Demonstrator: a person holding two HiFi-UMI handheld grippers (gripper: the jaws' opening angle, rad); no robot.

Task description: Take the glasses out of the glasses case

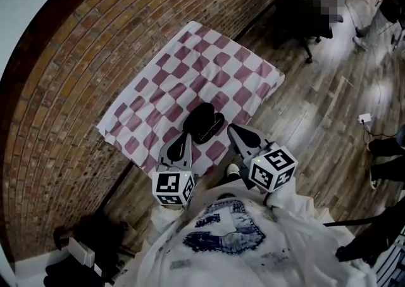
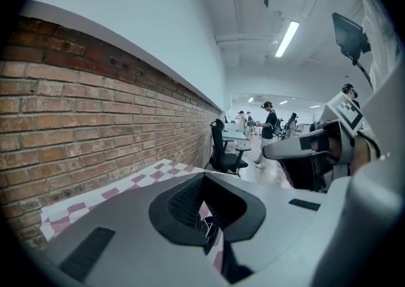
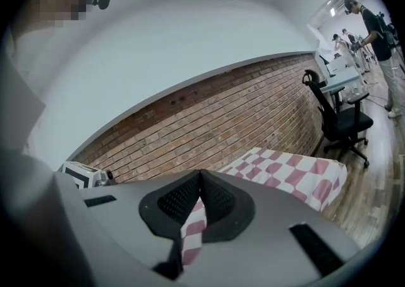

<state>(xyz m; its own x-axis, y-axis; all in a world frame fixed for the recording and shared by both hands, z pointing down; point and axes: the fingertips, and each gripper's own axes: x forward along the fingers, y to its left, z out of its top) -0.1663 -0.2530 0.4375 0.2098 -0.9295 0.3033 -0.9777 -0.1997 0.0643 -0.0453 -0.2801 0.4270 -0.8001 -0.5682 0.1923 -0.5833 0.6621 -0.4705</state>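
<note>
Left hand-held gripper (image 1: 184, 138): jaws pressed together, tips meeting, nothing in them. Right hand-held gripper (image 1: 233, 129): same, jaws closed tip to tip, empty. Only checked cloth shows through the slot behind its pads. Glasses case (image 1: 204, 122), black, lies on the red-and-white checked cloth (image 1: 190, 57) covering the bench. It's just ahead of both hand-held grippers and between their tips. My left tip is just beside its near-left edge, my right tip just beside its right edge. Can't tell contact on either side, and can't tell if the lid is up. Glasses themselves can't be made out. Both hand-held grippers sit near level, nosed slightly down. Brick wall (image 1: 69, 89) runs along the bench beyond the case. Black office chair (image 3: 342, 121) stands past the bench end, ahead-right of my right hand-held gripper, on the wood floor (image 1: 316, 114).
</note>
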